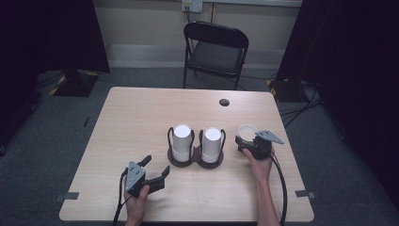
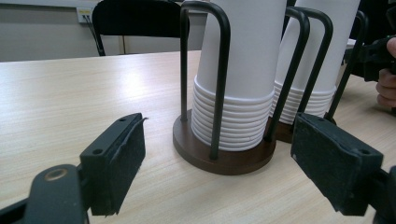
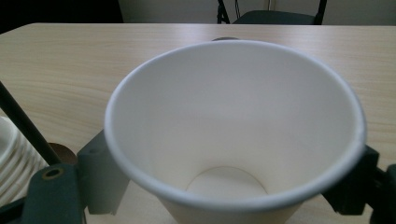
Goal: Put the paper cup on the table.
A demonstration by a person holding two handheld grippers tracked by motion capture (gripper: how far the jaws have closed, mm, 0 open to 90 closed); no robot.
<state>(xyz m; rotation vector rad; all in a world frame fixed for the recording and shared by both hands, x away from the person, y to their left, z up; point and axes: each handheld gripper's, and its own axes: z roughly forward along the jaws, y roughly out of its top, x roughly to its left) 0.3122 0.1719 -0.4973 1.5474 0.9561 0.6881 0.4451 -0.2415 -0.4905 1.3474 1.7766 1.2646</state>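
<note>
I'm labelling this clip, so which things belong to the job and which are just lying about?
In the job: single paper cup in the right claw; two cup stacks in the holder; open left claw.
Lying about: folding chair; wall socket.

Cup (image 3: 233, 135) base cut off by bottom edge; cup stacks (image 2: 243, 70) tops cropped.

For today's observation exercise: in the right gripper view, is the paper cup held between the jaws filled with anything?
No. The paper cup gripped by the right gripper is open toward the camera, and its white inside and bare bottom are visible.
</note>
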